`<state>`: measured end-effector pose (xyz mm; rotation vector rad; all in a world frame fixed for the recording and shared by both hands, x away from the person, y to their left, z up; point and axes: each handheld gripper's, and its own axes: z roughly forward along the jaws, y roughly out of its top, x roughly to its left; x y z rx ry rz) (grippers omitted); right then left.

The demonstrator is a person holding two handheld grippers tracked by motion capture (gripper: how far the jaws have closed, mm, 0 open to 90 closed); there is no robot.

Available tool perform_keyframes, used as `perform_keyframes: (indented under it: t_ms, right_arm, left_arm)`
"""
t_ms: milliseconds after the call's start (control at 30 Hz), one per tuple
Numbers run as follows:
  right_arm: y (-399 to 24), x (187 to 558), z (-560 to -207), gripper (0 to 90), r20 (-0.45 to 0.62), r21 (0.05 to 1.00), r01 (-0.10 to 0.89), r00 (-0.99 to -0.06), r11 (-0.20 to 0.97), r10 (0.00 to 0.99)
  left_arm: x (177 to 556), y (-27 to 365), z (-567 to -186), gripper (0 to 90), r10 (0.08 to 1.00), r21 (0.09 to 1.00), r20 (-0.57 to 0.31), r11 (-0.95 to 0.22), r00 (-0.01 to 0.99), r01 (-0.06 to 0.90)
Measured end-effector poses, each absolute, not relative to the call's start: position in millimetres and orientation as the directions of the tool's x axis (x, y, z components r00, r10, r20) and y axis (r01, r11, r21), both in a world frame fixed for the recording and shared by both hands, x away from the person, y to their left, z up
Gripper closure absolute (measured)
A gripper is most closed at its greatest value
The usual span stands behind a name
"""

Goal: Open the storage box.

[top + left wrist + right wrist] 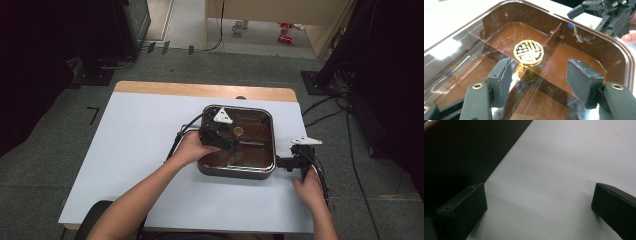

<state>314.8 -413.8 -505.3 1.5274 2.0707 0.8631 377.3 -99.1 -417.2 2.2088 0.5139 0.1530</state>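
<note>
A square steel pan [235, 173] sits right of centre on the white table, covered by a brown-tinted glass lid [499, 25] with a round gold knob [528, 52] [238, 131] in its middle. My left gripper [231, 140] hovers over the lid. In the left gripper view it [541, 65] stands open, its pads either side of the knob's stem and apart from it. My right gripper [289, 162] lies low at the pan's right side; in its own view it [538, 187] is open over bare table, the dark pan wall [461, 152] to its left.
Dividers show inside the pan through the lid. The white table sheet [140, 150] stretches wide to the left of the pan and in front of it. Cables trail from both grippers; more cables [325, 107] lie on the floor off the table's right edge.
</note>
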Motion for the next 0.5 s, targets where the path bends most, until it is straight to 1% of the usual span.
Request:
perform_keyframes:
  t_ms: [267, 333, 500]
  right_arm:
    - [-413.8, 314.7, -505.3, 0.0, 0.025, 0.697, 0.688, -0.305, 0.202, 0.952]
    - [-413.8, 314.7, -505.3, 0.0, 0.026, 0.697, 0.688, -0.305, 0.202, 0.952]
    - [-413.8, 314.7, -505.3, 0.0, 0.025, 0.697, 0.688, -0.305, 0.202, 0.952]
  left_arm:
    - [381.2, -110.7, -424.7, 37.3, 0.416, 0.767, -0.055, -0.565, 0.908, 0.305]
    - [384.4, -112.0, -427.0, 37.8, 0.419, 0.768, -0.078, -0.553, 0.905, 0.323]
    - [389.1, -114.0, -429.7, 39.5, 0.425, 0.763, -0.087, -0.553, 0.901, 0.335]
